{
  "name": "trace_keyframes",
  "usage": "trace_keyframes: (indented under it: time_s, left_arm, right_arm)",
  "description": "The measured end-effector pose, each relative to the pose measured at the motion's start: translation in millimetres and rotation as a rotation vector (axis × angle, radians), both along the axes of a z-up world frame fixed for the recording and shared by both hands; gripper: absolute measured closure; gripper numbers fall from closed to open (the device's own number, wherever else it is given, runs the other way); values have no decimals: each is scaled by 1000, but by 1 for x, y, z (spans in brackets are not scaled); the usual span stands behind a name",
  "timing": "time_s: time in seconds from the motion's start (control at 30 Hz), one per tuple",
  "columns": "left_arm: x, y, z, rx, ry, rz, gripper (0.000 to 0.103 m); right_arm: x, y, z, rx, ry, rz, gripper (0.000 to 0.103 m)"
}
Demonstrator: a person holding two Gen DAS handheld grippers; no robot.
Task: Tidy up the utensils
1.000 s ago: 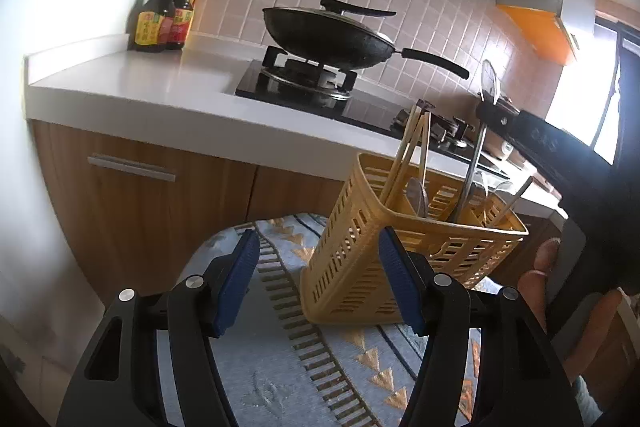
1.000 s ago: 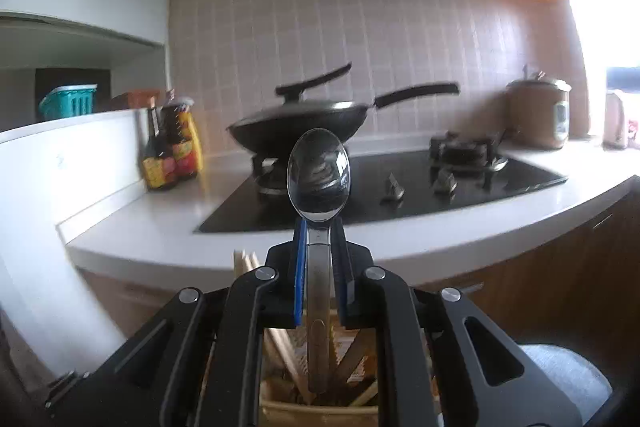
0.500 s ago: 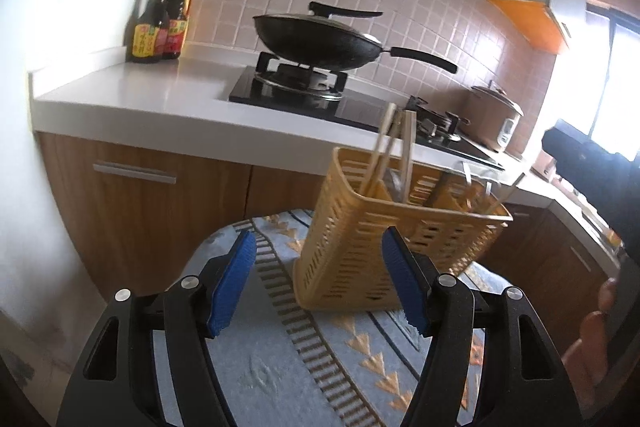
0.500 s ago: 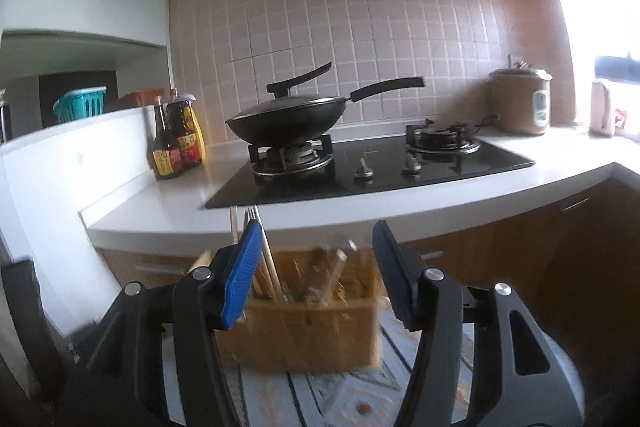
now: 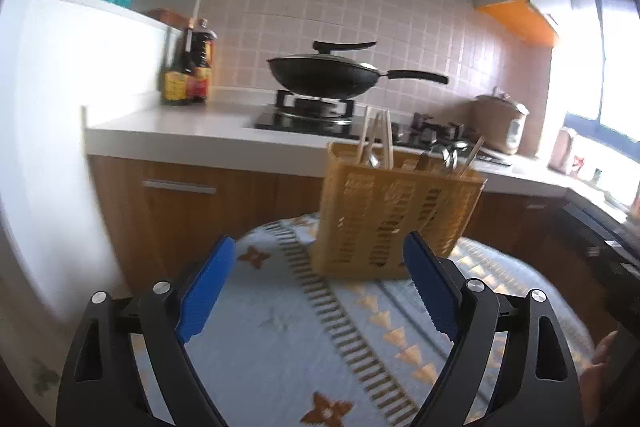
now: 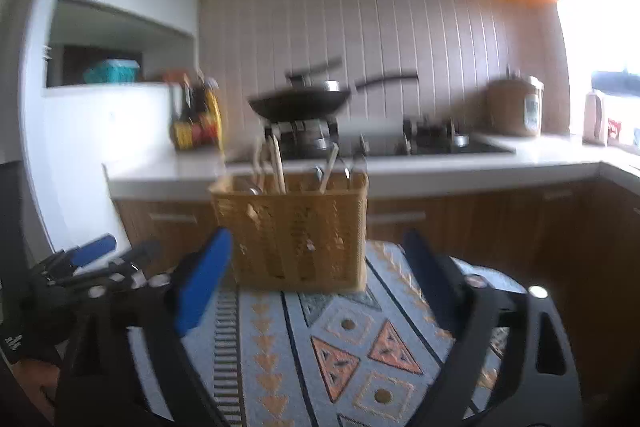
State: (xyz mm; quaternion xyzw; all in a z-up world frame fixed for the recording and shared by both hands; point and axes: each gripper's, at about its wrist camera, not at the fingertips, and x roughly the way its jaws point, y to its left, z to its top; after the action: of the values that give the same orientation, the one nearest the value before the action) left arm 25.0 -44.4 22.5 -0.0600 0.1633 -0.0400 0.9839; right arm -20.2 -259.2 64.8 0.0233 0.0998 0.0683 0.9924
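Basket (image 5: pixel 394 215) of slotted yellow plastic stands upright, chopsticks (image 5: pixel 378 139) protruding; both grippers' jaws opening wide, empty.

Patterned cloth (image 5: pixel 280 327) lies bare before the basket (image 5: pixel 392 219); chopsticks (image 5: pixel 378 139) and spoons jut above its rim, counter (image 5: pixel 192 135) close behind.

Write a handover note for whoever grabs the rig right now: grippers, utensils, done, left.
Left gripper: jaws opening, nothing between them.
Right gripper: jaws opening, nothing between them.
Both face the yellow basket, which stands upright on the patterned cloth, untouched.
Chopsticks and metal utensils stand inside the basket.
Done: the utensils in view are in the basket.
Left: no loose utensil shows on the cloth in either view; look beyond these views before calling it finished.
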Motion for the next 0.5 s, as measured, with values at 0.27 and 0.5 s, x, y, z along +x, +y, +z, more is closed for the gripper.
trace_keyframes:
  time_s: [0.27,0.5]
  left_arm:
    - [-36,-18,-19,135,-136,128,13]
    - [-32,-16,-21,144,-115,132,12]
  right_arm:
    - [-6,11,-28,-116,-44,-196,8]
    - [-1,-4,-34,-82,-11,-236,8]
